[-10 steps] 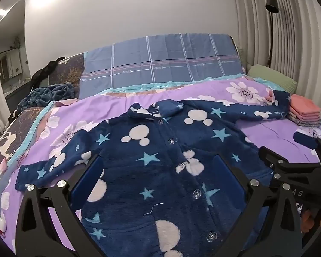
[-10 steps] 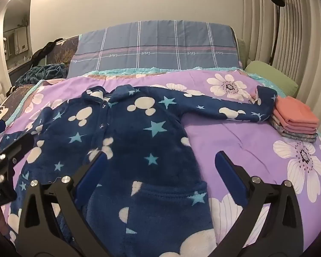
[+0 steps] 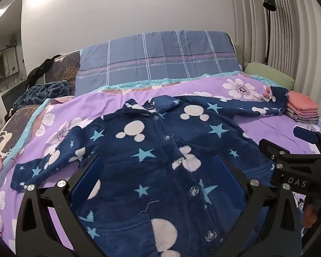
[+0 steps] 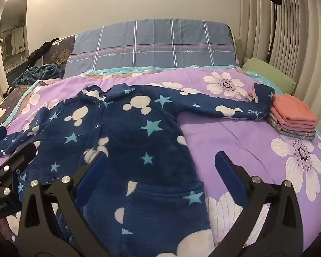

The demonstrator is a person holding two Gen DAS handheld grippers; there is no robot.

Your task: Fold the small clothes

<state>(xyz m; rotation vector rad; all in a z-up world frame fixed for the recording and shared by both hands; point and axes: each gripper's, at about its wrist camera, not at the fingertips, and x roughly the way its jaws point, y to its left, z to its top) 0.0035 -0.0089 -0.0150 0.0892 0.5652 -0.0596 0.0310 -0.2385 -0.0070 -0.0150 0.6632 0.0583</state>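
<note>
Jacket [image 3: 160,150] flat beneath spread tongs [image 3: 158,171]

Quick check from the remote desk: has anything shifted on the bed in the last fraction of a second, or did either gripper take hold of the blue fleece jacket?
No visible change. The left gripper and right gripper hang open above the blue fleece jacket, gripping nothing. The jacket lies spread flat, buttoned, sleeves out, its right-hand cuff by the folded stack on the purple floral cover.

Bare quilt [image 4: 235,137] beside, perhaps touching, folded stack [image 4: 293,117]
</note>
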